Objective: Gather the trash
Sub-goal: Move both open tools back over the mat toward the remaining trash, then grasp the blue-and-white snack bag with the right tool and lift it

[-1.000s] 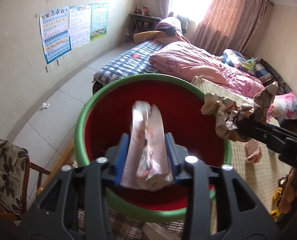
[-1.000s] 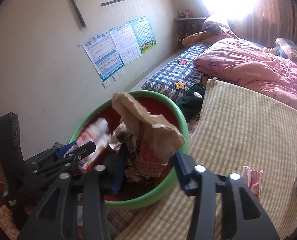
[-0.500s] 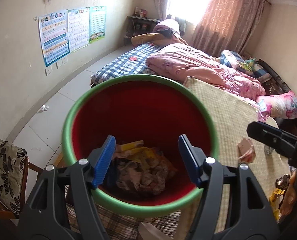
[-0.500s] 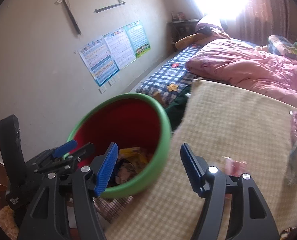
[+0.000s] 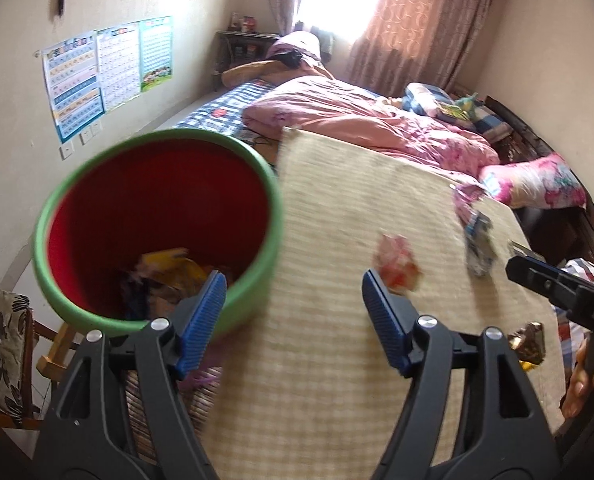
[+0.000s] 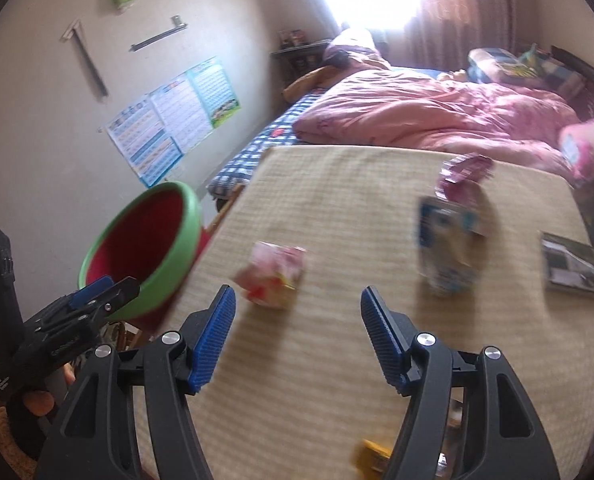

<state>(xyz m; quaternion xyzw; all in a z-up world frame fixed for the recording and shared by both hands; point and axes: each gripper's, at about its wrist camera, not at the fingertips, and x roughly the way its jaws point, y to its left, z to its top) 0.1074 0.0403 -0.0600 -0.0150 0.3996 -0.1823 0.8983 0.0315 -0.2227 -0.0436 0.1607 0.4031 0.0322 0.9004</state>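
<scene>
A red bin with a green rim [image 5: 159, 136] [image 6: 185, 204] stands left of the woven mat [image 5: 337, 340] [image 6: 337, 208] and holds crumpled wrappers [image 5: 169, 268]. My left gripper [image 5: 295, 300] is open and empty, hanging over the mat beside the bin. My right gripper [image 6: 295, 312] is open and empty above the mat. A pink and red wrapper [image 5: 395, 264] [image 6: 273, 274] lies just ahead of both grippers. A blue and white packet [image 5: 477, 240] [image 6: 447, 248] and a purple wrapper [image 6: 463, 172] lie farther right.
A dark booklet [image 6: 577, 266] lies at the mat's right edge. A yellow piece [image 6: 371, 458] sits near the front edge. A pink quilt [image 5: 369, 124] covers the bed behind. A cushioned chair [image 5: 1, 356] stands left of the bin.
Both grippers opened and dropped their trash, a pink packet and brown paper, into the bin. Both then swung right, away from the bin and over the mat.
</scene>
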